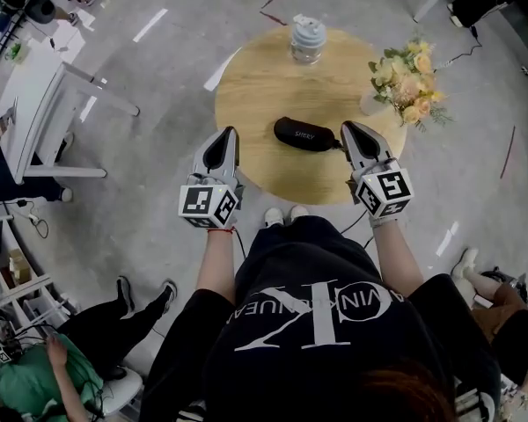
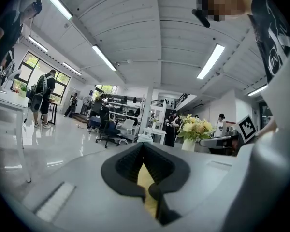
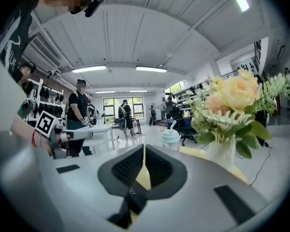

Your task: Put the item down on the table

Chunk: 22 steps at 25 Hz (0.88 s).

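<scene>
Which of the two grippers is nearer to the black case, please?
Right. The right gripper is shut on the right end of the black case. The left gripper is off the case's left end, with a clear gap between them.

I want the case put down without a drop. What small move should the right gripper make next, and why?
Probably ease the right gripper straight down until the black oblong case lies flat on the round wooden table. Its jaws are shut on the case's right end, whether the case rests yet is unclear, and the tabletop beneath is bare.
</scene>
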Motion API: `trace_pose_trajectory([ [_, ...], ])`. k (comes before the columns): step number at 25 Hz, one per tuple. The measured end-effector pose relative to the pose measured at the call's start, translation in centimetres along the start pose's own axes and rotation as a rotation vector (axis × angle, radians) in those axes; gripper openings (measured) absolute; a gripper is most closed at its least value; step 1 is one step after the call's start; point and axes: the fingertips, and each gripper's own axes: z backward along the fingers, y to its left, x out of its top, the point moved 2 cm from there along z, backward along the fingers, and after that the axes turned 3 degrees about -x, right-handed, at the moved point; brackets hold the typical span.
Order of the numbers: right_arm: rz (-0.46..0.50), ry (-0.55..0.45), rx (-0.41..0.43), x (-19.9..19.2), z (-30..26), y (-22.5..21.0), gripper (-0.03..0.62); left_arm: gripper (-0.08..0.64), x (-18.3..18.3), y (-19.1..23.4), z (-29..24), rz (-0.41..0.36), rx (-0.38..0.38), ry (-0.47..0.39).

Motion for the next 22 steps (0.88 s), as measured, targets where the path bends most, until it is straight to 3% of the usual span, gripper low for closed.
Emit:
trace_pose_trajectory([
  [22, 0.065, -0.130, -0.022, 5.7, -0.1, 0.1, 0.021, 0.012, 4.9, -0.5, -1.4, -0.053, -0.014, -0.109],
])
